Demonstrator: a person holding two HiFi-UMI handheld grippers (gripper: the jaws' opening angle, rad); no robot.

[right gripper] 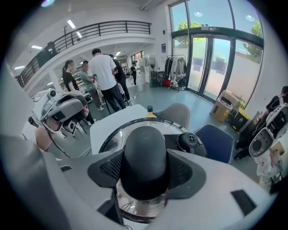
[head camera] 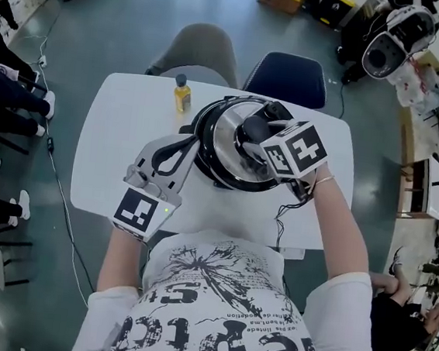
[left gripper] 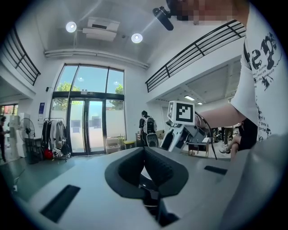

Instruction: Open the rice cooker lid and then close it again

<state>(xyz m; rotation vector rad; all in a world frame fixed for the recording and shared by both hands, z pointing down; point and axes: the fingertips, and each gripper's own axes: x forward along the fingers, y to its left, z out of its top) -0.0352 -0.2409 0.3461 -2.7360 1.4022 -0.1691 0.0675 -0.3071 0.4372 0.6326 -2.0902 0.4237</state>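
Right gripper (right gripper: 145, 170) fingers clamped on the black knob (right gripper: 145, 146) of the glass lid (head camera: 224, 135), rice cooker (head camera: 203, 167) mid-counter (head camera: 110, 144); I'd judge it rigid, breakable, fairly heavy, so the knob's my hold; left gripper (left gripper: 144, 167) fingers together, empty.

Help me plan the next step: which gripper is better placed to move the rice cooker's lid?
Right. The right gripper is clamped on the knob of the lid, directly over it. The left gripper sits beside the rice cooker, jaws together and empty, off the knob.
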